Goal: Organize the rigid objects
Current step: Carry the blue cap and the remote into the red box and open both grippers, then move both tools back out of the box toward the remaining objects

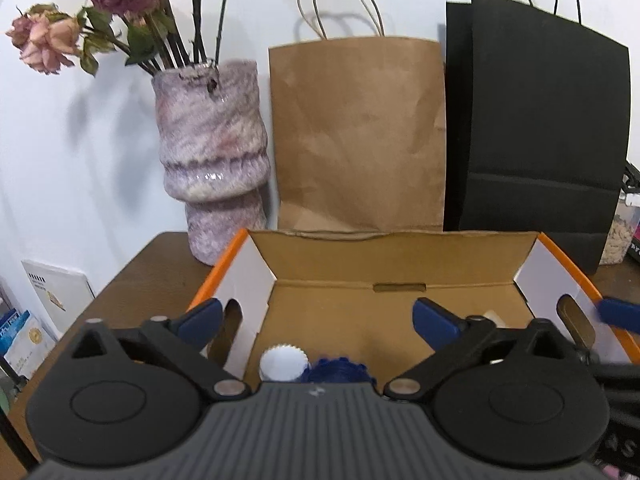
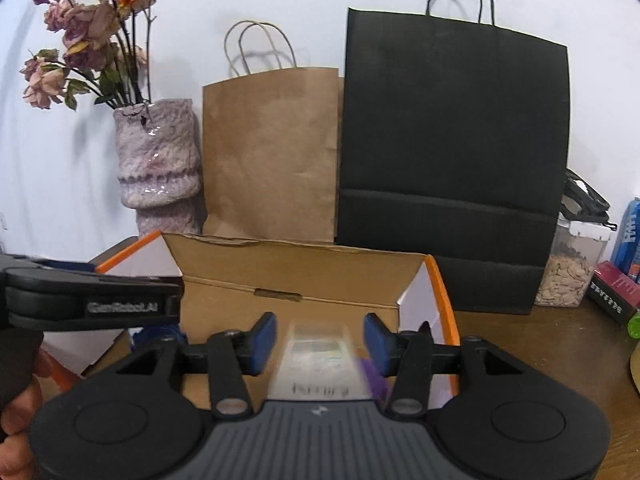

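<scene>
- An open cardboard box (image 1: 400, 256), orange-edged with white side flaps, stands on the brown tabletop (image 1: 136, 280) near its back edge.
- A white ridged cap (image 1: 283, 362) lies inside the box at its near left.
- A dark blue ridged cap (image 1: 340, 370) lies just beside the white one.
- A clear, blurred packet (image 2: 316, 360) with printing sits at the box's right side.

Legible markings: one brand imprint, remainder unreadable

The left gripper (image 2: 132, 304), seen from the right wrist view, carries raised lettering "GenRobot.AI" along its black side. The pale packet (image 2: 316, 360) inside the cardboard box (image 2: 280, 272) bears dark print, too blurred to read. The blue package (image 2: 632, 236) at far right shows white characters, also illegible.
</scene>
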`<state>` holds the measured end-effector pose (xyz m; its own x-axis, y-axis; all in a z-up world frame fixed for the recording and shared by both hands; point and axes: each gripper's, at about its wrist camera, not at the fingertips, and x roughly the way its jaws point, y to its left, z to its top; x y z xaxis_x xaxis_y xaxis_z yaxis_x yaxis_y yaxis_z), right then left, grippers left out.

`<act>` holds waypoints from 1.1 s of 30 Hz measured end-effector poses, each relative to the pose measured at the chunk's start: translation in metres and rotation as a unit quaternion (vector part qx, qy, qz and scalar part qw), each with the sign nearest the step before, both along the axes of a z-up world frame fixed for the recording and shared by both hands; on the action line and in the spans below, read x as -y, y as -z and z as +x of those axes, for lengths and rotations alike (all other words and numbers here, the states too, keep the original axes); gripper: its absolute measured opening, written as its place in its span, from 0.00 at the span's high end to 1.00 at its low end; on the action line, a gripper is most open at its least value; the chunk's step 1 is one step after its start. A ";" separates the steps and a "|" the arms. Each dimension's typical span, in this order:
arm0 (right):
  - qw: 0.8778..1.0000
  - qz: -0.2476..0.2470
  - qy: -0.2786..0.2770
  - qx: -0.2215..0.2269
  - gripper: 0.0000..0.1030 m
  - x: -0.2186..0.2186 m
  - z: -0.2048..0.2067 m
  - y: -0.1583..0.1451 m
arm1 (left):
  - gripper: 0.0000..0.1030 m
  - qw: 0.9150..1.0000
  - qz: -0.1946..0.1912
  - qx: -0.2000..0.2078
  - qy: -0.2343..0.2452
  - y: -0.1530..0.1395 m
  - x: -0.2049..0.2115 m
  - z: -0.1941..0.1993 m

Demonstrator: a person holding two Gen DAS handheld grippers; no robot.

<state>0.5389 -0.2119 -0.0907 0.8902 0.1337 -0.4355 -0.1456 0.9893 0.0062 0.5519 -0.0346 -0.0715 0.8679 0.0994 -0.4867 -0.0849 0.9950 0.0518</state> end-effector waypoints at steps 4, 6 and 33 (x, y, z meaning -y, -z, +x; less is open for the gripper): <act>1.000 0.001 0.016 0.007 0.03 0.004 -0.001 -0.001 | 0.00 1.000 0.000 -0.011 -0.006 0.001 -0.001 0.003; 1.000 0.004 0.018 0.009 0.00 0.006 -0.001 -0.001 | 0.00 1.000 -0.001 -0.014 -0.009 0.002 -0.003 0.004; 0.999 -0.007 0.006 0.042 0.00 0.009 -0.040 -0.013 | 0.00 1.000 -0.015 0.010 -0.001 -0.017 -0.010 -0.041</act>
<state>0.4992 -0.2211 -0.0775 0.9249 0.1163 -0.3619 -0.1324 0.9910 -0.0198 0.5105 -0.0250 -0.0547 0.8770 0.0873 -0.4724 -0.0879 0.9959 0.0209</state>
